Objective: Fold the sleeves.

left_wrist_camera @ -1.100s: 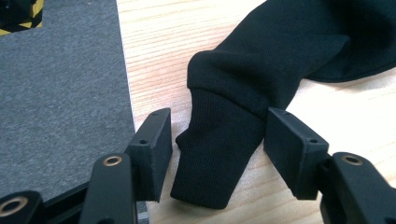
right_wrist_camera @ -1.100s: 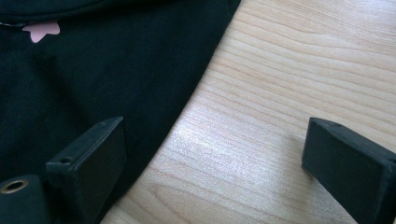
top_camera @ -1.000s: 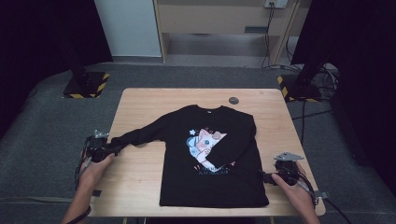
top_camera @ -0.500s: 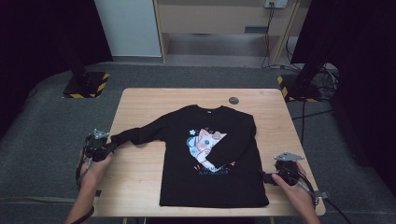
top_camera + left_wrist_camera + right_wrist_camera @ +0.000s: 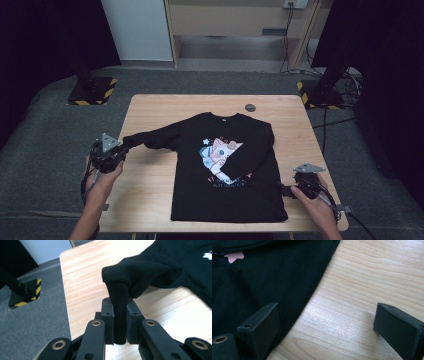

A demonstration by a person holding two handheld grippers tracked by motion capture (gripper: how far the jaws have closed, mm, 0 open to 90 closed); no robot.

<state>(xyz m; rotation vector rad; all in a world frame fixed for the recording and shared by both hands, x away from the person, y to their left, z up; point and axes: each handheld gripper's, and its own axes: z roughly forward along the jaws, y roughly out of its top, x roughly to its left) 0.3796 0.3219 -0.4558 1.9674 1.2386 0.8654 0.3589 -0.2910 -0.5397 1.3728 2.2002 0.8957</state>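
— At far left, off the table (image 5: 150, 187) edge: left gripper (image 5: 116, 151), jaws just closed and clamped on the ribbed cuff (image 5: 118, 312) of the black sweatshirt (image 5: 225, 190), sleeve (image 5: 152, 140) lifted clear of the wood?

— Yes, pinched between both pads. Mid-table: sweatshirt spread flat, cat print (image 5: 220, 155) up, other sleeve folded across the chest. Small dark disc (image 5: 250, 107) beyond the collar

— And at right?

— Right gripper (image 5: 325, 322) low by the hem corner, jaws wide apart, one over black cloth, one over bare wood, gripping nothing
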